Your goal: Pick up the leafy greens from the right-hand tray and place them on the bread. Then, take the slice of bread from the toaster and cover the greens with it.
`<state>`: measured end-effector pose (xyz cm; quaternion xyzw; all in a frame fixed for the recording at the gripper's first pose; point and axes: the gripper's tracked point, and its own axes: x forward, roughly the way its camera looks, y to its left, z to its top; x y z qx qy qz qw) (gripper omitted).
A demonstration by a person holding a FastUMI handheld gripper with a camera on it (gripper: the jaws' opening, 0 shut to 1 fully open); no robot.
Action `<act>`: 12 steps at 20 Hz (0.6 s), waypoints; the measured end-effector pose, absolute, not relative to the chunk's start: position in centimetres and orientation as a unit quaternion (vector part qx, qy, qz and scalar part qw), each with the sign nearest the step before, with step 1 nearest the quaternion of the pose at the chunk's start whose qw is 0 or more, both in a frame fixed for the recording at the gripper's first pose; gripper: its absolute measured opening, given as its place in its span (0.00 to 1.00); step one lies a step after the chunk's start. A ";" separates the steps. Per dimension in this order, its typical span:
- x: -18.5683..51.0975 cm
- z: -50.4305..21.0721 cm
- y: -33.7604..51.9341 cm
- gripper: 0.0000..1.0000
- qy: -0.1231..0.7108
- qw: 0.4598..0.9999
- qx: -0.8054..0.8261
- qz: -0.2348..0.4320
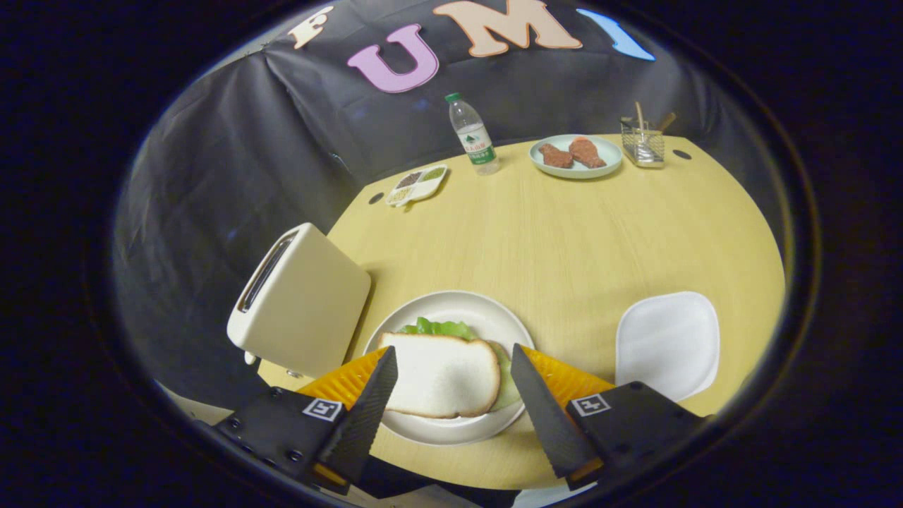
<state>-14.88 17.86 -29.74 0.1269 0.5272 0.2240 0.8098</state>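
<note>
Gripper (451, 360) jaws spread wide, gripping nothing; fingers (367, 416) hang either side of round white plate (462, 305), w/ gap between them.

Between fingers, on that plate: slice of bread (441, 374) lying flat on top, leafy greens (441, 327) peeking out under its far edge & right side. Can't tell what sits below greens – hidden by top slice. Bread not touched by either finger; left finger tip just beside its left crust, right finger tip apart from its right edge.

Left of left finger, just beside plate: cream toaster (300, 303), slots up top, tilted in this fisheye view; slot contents not readable from here.

Right of right finger: square white tray (667, 342), rounded corners, nothing on it, well apart from plate.

Well beyond jaws, far side of yellow-wood table (564, 240):
- small divided dish (417, 185), compartments w/ dark & greenish bits, too small to ID.
- clear water bottle (473, 134), green cap, upright, just right of dish.
- pale round plate (576, 156) holding two brownish-red meat pieces (571, 153) side by side.
- wire-mesh holder (643, 144) w/ sticks/utensils upright inside, just right of meat plate.
</note>
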 end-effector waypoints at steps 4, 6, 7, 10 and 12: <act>-12.7 -27.4 15.2 1.00 0.486 0.838 0.120 0.216; -11.0 -25.5 13.1 1.00 0.447 0.865 0.109 0.201; -10.1 -24.4 12.1 1.00 0.429 0.876 0.105 0.194; -7.5 -20.9 8.7 1.00 0.368 0.910 0.081 0.171; -6.3 -18.3 6.6 1.00 0.330 0.929 0.065 0.157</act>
